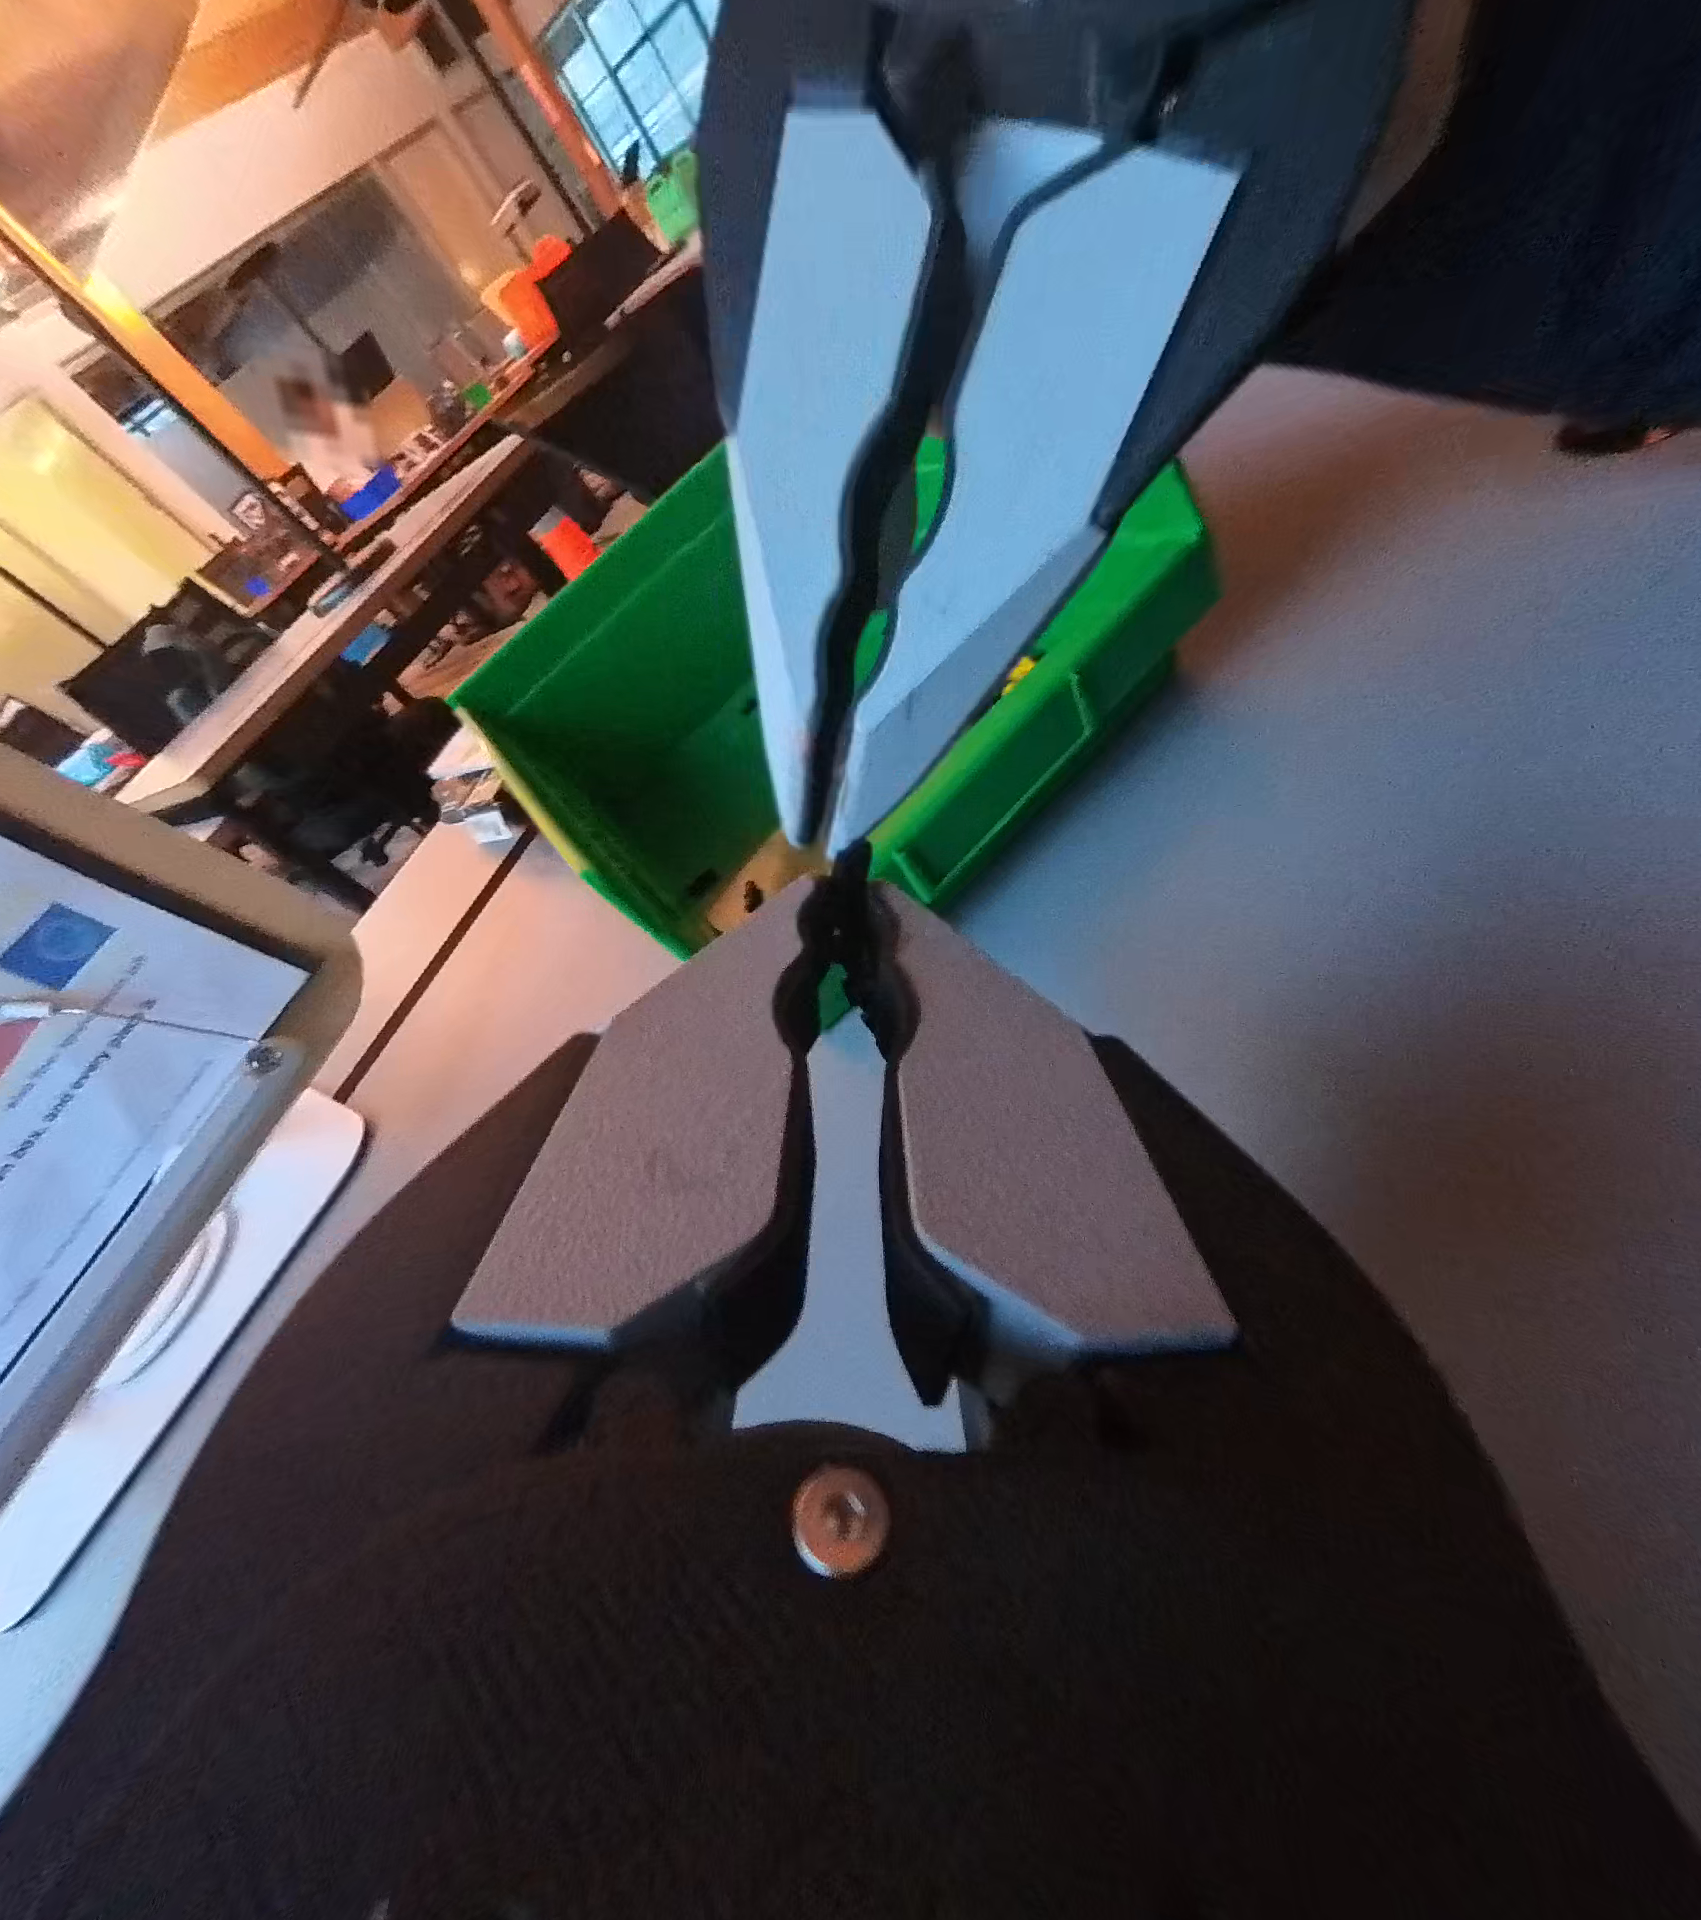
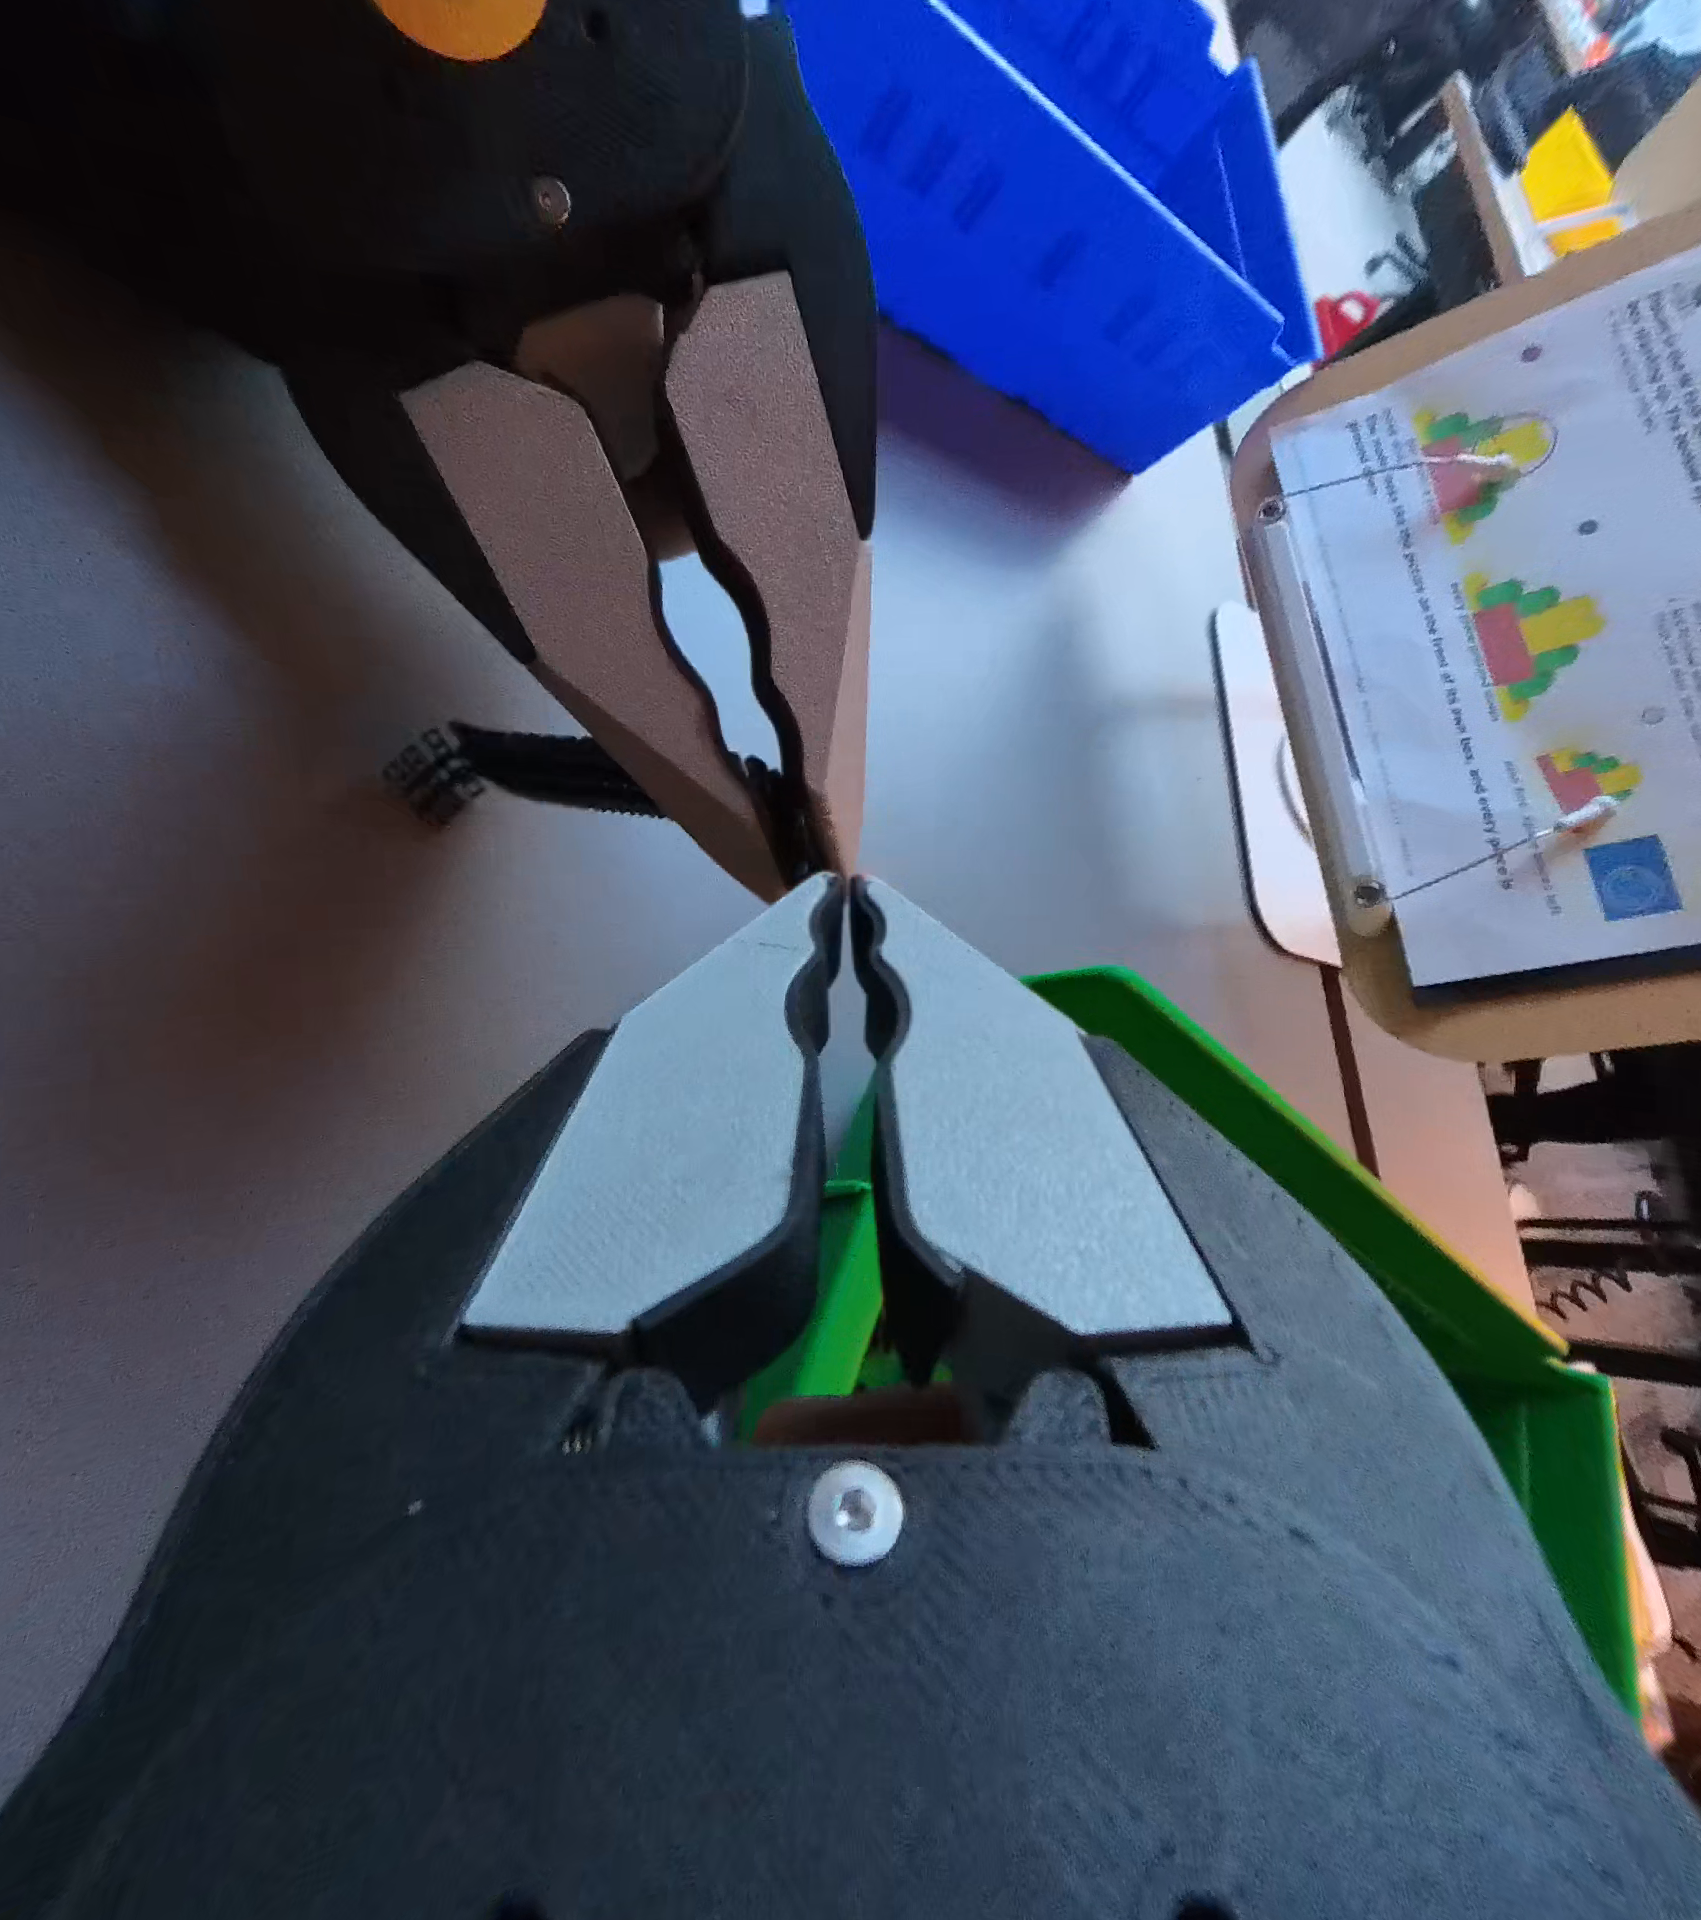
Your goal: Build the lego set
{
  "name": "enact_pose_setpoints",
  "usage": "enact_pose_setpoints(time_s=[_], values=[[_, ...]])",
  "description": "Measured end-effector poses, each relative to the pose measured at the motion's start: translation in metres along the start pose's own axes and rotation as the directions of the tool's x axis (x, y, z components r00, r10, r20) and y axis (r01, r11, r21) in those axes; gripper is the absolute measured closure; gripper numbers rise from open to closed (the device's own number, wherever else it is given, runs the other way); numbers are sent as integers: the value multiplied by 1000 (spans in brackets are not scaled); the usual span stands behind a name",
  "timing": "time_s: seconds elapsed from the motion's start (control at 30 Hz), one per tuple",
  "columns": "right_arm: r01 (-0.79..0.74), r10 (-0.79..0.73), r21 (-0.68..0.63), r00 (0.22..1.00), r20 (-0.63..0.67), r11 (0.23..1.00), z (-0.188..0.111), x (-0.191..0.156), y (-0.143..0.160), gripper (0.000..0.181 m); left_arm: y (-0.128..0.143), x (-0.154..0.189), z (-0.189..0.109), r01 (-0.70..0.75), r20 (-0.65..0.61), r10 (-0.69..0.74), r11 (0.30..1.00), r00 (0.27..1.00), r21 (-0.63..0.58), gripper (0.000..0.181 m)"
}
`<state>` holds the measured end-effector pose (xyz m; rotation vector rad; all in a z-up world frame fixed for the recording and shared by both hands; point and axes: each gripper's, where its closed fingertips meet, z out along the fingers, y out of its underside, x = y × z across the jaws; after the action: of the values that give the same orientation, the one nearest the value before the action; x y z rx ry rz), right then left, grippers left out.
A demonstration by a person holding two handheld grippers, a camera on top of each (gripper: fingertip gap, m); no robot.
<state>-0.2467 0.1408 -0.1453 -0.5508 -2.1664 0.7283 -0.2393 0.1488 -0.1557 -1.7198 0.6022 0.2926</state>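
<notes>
Grey table (image 2: 150,1039), closed tools meeting tip-to-tip

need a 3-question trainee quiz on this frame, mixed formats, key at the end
1. True or false: the right gripper is wide open.
2. The bin seen just past the right gripper in its own view is: A green, B red, C orange.
3. Fill in: the left gripper faces the right gripper tip to ____.
Key: 1 false; 2 A; 3 tip.
</notes>
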Motion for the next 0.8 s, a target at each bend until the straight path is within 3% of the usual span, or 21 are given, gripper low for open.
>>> enact_pose_setpoints(time_s=[0.27,0.37,0.8], values=[[-14,9,66,998,67,998,-8,-6,4,173,0,5,1,29,-41,-29,1000,999,-2,180],[-26,15,110,995,99,994,-10,-12,-1,180,-5,7,1,60,-51,-59,998,997,14,180],[-60,56,180,998,26,982,-21,6,-7,181,-14,-2,-4,120,-30,-118,990,993,70,179]])
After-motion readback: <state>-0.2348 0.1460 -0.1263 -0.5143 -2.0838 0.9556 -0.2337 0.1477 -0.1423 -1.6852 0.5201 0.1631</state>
